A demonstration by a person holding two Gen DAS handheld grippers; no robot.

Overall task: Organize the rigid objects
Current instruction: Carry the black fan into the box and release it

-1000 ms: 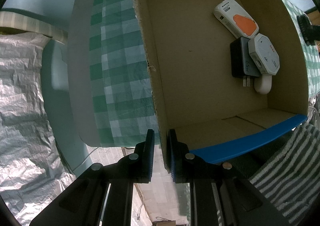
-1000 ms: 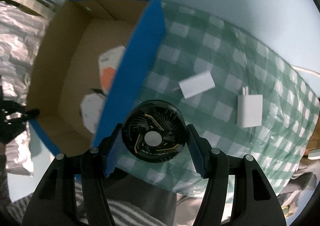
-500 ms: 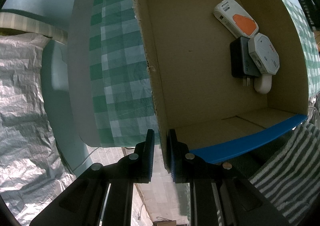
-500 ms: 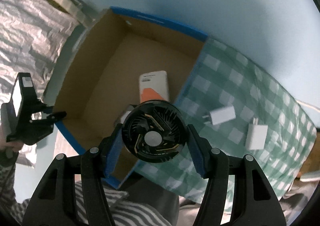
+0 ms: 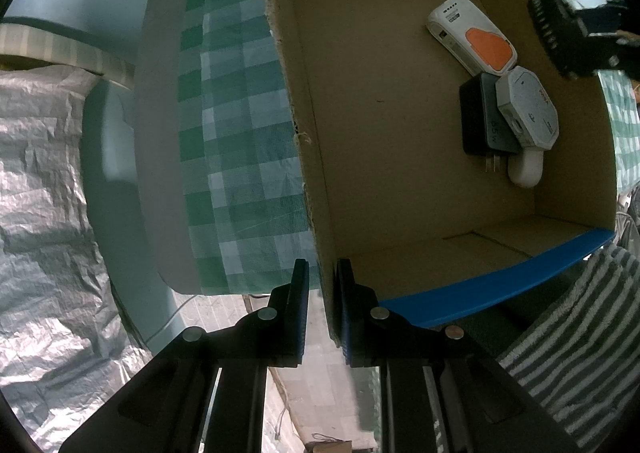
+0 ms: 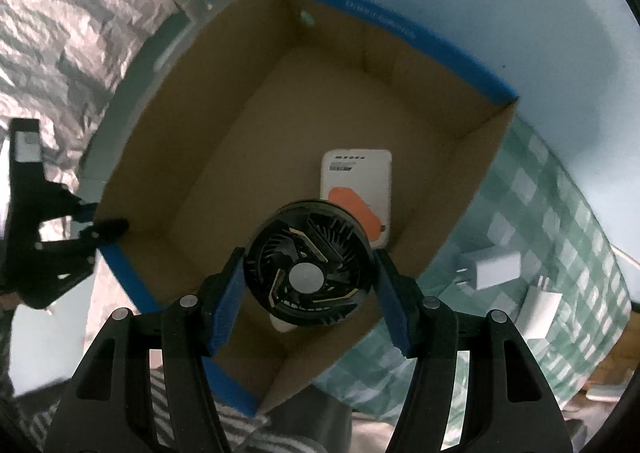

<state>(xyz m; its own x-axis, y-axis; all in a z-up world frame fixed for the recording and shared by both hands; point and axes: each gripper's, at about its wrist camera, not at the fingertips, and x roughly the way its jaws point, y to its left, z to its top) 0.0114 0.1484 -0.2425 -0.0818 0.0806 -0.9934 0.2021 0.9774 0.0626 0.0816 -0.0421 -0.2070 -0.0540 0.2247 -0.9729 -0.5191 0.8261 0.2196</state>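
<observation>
1. The right claw (image 6: pixel 306 299) pinches a round black fan (image 6: pixel 306 268) between its two blue-padded fingers (image 6: pixel 224 311), one on each side of the fan's rim, the fan's face turned toward the camera.
2. The fan hangs above the open cardboard box (image 6: pixel 200 141), over the box floor near its right wall.
3. Just past the fan, on the box floor, lies a white power bank with an orange patch (image 6: pixel 358 177); the fan hides its near end.
4. Outside the box to the right, two white chargers (image 6: pixel 490 267) lie on the green checked cloth (image 6: pixel 560 213) that covers the surface, near each other but apart.
5. The left claw (image 5: pixel 322 309) is nearly pressed together, gripping the box's left wall (image 5: pixel 316 173) near its front corner, one finger outside and one inside.
6. Farther in, against the right wall, a black charger (image 5: pixel 478 125) lies touching a white eight-sided charger (image 5: pixel 528 115), which partly overlaps it.
7. The power bank sits just beyond them, and the fan shows at the upper right edge, above that wall.
</observation>
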